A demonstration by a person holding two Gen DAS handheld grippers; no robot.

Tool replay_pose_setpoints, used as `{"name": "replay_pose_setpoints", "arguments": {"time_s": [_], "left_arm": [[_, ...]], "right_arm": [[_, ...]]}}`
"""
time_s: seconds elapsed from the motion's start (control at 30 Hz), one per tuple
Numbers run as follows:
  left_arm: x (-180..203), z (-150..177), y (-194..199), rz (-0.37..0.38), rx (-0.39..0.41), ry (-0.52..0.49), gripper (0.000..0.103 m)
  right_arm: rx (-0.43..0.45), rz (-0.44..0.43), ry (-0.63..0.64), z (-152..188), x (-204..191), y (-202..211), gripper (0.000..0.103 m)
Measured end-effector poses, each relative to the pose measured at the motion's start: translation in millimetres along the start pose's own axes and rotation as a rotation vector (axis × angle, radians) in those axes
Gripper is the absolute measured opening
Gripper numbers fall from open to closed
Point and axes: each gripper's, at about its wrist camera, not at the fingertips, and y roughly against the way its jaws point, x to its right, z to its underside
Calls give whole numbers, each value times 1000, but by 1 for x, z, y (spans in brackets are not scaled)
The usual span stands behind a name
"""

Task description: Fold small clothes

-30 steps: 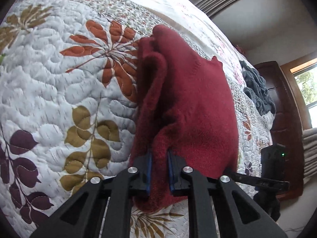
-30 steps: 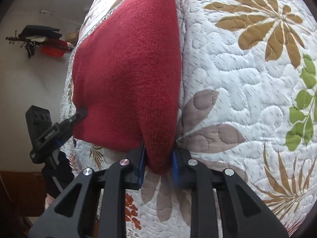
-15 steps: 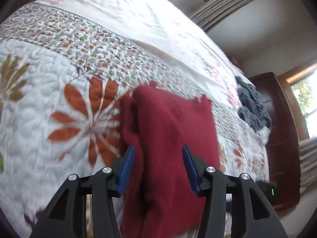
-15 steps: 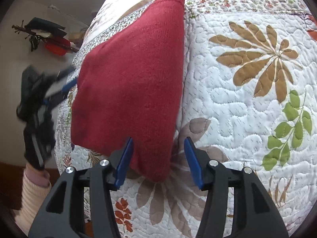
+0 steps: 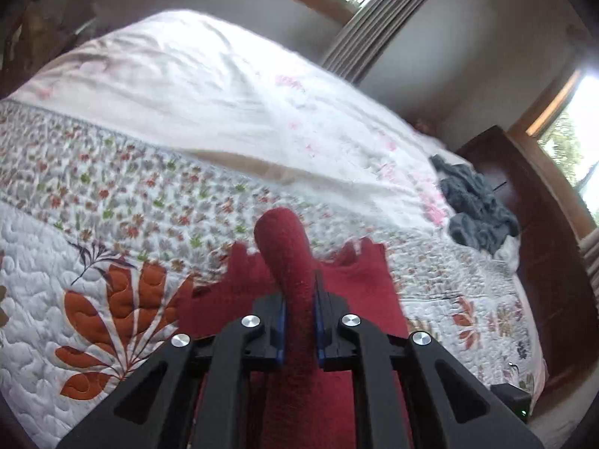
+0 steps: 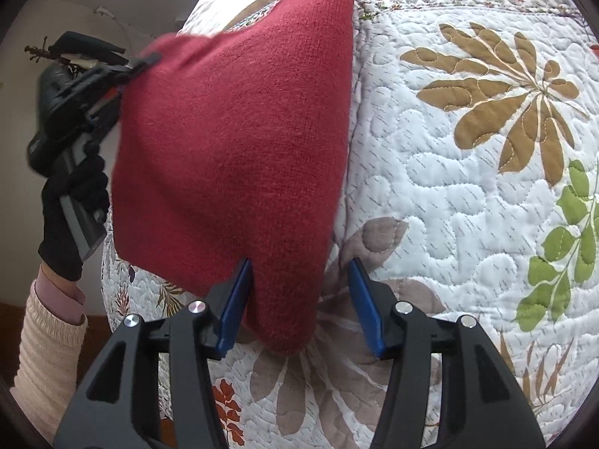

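Note:
A red knitted sweater [image 6: 239,142] lies folded on the leaf-patterned quilt [image 6: 468,168]. My right gripper [image 6: 299,299] is open, and the sweater's near corner hangs between its blue pads [image 6: 236,303] without being pinched. In the left wrist view my left gripper [image 5: 299,314] is shut on a raised fold of the red sweater [image 5: 284,239], which stands up past the pads. The right wrist view shows the left gripper [image 6: 138,63] at the sweater's far left edge, held by a black-gloved hand [image 6: 71,194].
A heap of grey clothes [image 5: 475,202] lies at the bed's right side, next to a dark wooden bed board [image 5: 543,262]. A pale sheet [image 5: 187,86] covers the far part of the bed. Curtains [image 5: 374,18] hang behind.
Both grippers let go of the sweater half a second ago. The left one has since shut again on a fold and raised it. The right one stays open at the near corner.

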Motion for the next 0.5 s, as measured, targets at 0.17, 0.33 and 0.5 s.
{"name": "replay_pose_setpoints", "arguments": {"time_s": [0.17, 0.33, 0.5], "left_arm": [[-37, 17, -25, -69, -125, 86, 21], [-24, 24, 17, -86, -45, 71, 34], [8, 51, 66, -85, 20, -21, 53]], "right_arm": [[-9, -3, -11, 0, -1, -3, 53], [0, -10, -19, -2, 1, 9, 54], [24, -40, -21, 2, 0, 26, 54]]}}
